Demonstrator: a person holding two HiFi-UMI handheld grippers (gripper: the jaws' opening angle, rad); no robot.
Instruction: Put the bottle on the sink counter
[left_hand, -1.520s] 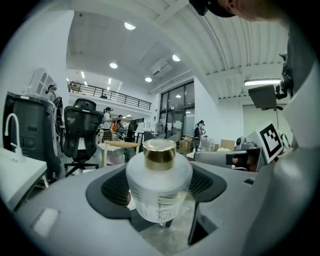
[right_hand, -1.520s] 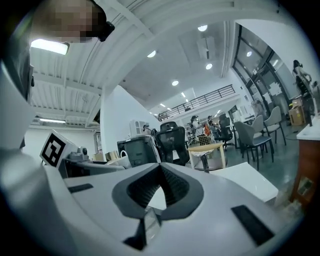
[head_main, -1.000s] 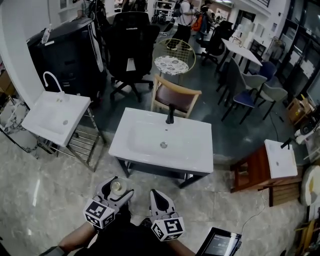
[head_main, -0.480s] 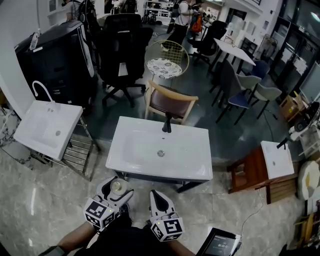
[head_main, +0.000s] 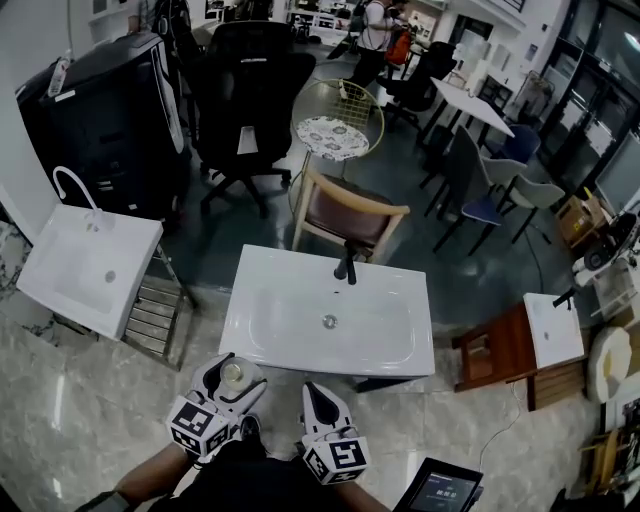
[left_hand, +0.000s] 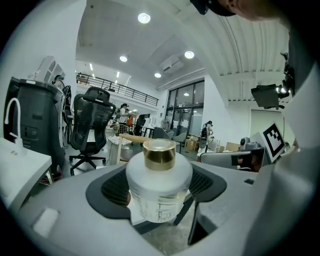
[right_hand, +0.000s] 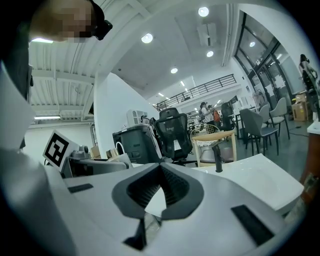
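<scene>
Squarely between left fingers (left_hand: 111, 190): bottle (left_hand: 158, 190).

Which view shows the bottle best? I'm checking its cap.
The left gripper view: the bottle stands upright between the jaws, gold cap clear. The head view shows only its top; the right gripper view, nothing of it.

Open showroom-like office hall: freestanding sinks (head_main: 280, 300), office chair (head_main: 250, 90), tables (head_main: 478, 98), glazed front (left_hand: 186, 107).
</scene>
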